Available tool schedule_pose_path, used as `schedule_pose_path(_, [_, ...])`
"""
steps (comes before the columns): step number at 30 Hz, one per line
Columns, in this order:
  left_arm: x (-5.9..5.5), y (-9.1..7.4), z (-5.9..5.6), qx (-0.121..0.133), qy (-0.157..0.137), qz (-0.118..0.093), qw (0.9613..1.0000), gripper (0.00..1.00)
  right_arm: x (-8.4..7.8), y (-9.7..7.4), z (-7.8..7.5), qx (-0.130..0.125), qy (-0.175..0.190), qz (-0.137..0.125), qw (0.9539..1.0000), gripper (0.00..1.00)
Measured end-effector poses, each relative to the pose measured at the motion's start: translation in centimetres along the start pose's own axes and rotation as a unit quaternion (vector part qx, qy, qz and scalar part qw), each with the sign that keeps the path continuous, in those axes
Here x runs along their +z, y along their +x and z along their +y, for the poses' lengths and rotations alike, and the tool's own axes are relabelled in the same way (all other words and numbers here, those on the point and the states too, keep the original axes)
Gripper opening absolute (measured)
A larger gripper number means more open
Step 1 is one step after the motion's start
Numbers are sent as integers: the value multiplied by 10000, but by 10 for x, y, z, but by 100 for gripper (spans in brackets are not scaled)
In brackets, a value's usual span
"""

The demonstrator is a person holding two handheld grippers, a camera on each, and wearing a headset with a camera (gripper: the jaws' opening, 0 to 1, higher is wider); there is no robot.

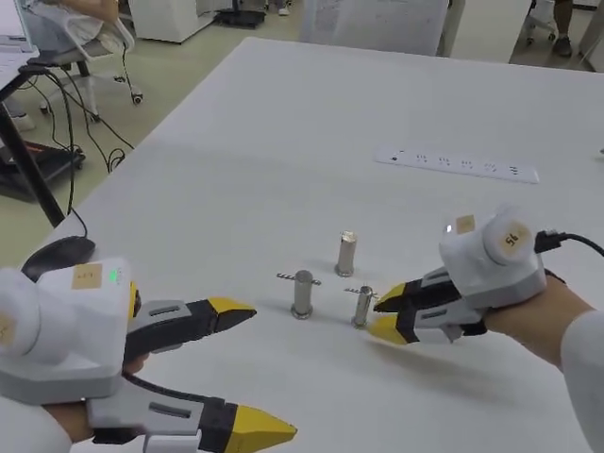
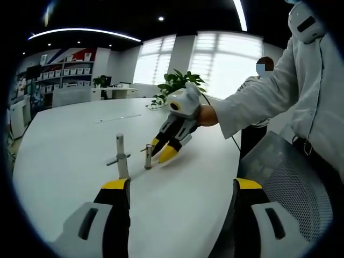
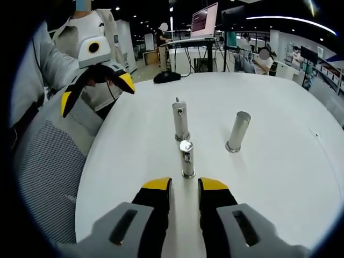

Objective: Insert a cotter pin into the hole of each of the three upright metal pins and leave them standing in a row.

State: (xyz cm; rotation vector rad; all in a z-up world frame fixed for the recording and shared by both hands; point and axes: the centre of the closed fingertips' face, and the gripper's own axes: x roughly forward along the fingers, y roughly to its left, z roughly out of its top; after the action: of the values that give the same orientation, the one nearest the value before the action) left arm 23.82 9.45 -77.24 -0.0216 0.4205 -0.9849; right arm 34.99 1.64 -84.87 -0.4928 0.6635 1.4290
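Three metal pins (image 1: 302,294) (image 1: 361,308) (image 1: 346,253), two cotter pins (image 1: 294,278) (image 1: 353,291) — two hand-held grippers (image 1: 269,372) (image 1: 377,315) — one power strip (image 1: 458,164).

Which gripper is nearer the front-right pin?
Right. The right gripper sits tips-first right beside the front-right pin; the left gripper hangs open well off to its other side.

Three pins (image 1: 303,294) on table (image 1: 236,189), power strip (image 1: 458,164) behind

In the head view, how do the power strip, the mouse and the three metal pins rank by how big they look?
1. Power strip: longest, though farthest away.
2. Mouse: shorter but fatter.
3. Back pin, left pin and right pin: nearly alike, so unranked. The right pin looks slightly slimmer.
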Motion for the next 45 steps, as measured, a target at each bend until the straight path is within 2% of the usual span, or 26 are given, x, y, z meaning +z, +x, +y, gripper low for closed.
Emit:
schedule_pose_path(8, [1,-1,0,8,-2,-20,10000,78,-12,-17,-12,-206,113,76,9997,25])
schedule_pose_path(12, [2,-1,0,10,-1,-31,10000,78,-10,-22,-21,-310,92,93,9994,26])
schedule_pose_path(18, [2,0,-1,8,-4,-29,10000,78,5,-24,-42,-509,36,43,9987,27])
schedule_pose_path(24, [2,-2,1,52,-39,-44,10000,79,25,-17,-57,-553,-85,-48,9984,26])
schedule_pose_path(30, [0,-4,2,89,-74,-39,9999,78,39,-6,-65,-532,-181,-129,9983,26])
schedule_pose_path(40, [-3,-4,4,104,-126,-27,9999,78,59,15,-67,-479,-105,-348,9982,25])
schedule_pose_path(45, [-2,-4,4,106,-119,-20,9999,78,63,24,-66,-440,-184,-338,9983,25])
